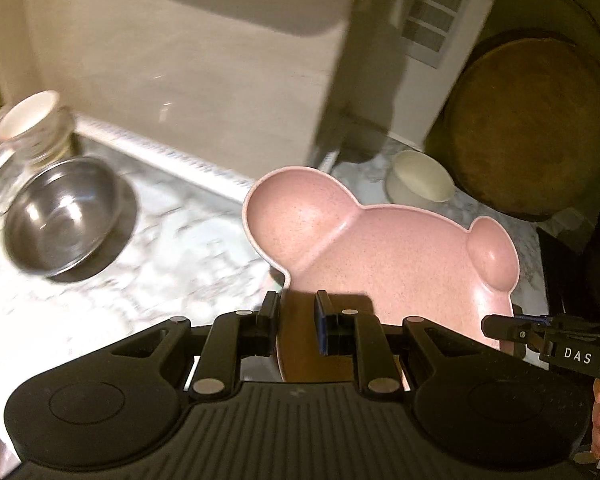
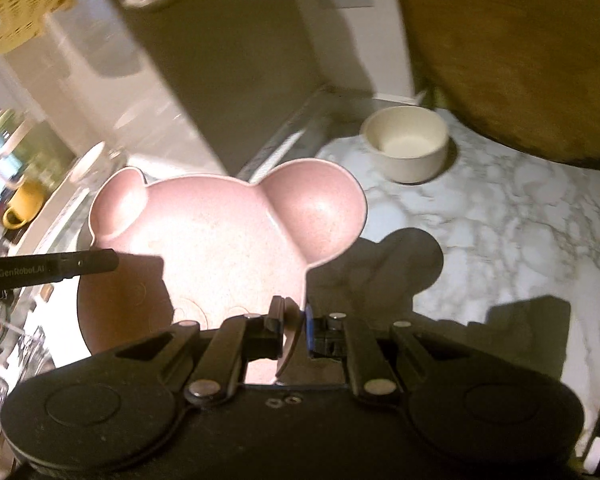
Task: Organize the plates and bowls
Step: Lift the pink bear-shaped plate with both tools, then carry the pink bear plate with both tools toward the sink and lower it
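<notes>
Both grippers are on the pink bear-shaped plate, and it's off the marble counter, carried in the air with its shadow on the stone below in the right wrist view. The left gripper pinches the plate's rim at the 6 o'clock edge of its view, fingers nearly together with only the rim between them. The right gripper does the same on the opposite side, clamped tight on the thin edge; its tip also pokes into the left view at 4 o'clock.

So the step in hand reads as the carry: one plate, two-handed, between pickup and put-down. Where's it headed? Hard to say. A steel bowl sits at 9 o'clock in the left view, with a blurred glass jar behind it at 10. A cream bowl waits at 1 o'clock in the right view, just in front of a round wooden board leaning at the back.

The next move calls for keeping both hands level and in step, so the plate doesn't twist in the two grips, then lowering it flat onto a bare patch of marble, or a stack if there is one, before either grip lets go.
</notes>
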A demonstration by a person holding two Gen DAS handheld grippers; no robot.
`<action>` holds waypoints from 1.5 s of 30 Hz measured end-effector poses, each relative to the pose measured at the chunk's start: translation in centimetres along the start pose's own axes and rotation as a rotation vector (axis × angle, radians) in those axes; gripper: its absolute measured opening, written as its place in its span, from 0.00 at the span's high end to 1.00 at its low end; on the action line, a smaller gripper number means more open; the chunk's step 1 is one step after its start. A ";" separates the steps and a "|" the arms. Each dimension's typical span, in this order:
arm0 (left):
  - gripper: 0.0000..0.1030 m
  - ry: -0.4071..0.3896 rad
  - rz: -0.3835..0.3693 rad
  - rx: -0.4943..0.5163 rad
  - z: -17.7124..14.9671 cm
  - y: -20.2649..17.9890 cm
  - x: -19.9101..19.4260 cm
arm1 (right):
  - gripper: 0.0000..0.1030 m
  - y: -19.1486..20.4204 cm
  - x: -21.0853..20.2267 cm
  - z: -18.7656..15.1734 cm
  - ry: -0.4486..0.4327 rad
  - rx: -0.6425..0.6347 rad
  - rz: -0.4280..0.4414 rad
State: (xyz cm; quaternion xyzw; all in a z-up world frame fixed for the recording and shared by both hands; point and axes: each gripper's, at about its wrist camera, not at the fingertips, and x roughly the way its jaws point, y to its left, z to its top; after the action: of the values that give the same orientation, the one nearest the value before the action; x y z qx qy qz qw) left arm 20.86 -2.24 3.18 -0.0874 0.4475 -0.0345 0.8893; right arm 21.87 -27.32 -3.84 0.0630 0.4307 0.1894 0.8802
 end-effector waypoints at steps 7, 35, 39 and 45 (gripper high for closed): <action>0.83 -0.009 0.043 -0.082 -3.1 4.1 -2.4 | 0.90 4.5 1.2 -0.8 0.039 -0.088 0.050; 0.83 0.026 0.208 -0.338 -15.7 17.7 -5.8 | 0.90 17.5 8.1 -6.0 0.207 -0.338 0.137; 0.83 0.027 0.215 -0.348 -16.7 18.6 -5.6 | 0.90 18.2 8.9 -6.7 0.222 -0.353 0.133; 0.83 0.037 0.226 -0.360 -18.1 19.3 -4.8 | 0.90 18.9 10.0 -7.8 0.251 -0.370 0.125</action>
State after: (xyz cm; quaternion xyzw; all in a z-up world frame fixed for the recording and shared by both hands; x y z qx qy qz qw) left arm 3.13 15.11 -7.21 -0.1935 0.4697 0.1445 0.8491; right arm 16.11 -6.42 -10.84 -0.0969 0.4900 0.3256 0.8028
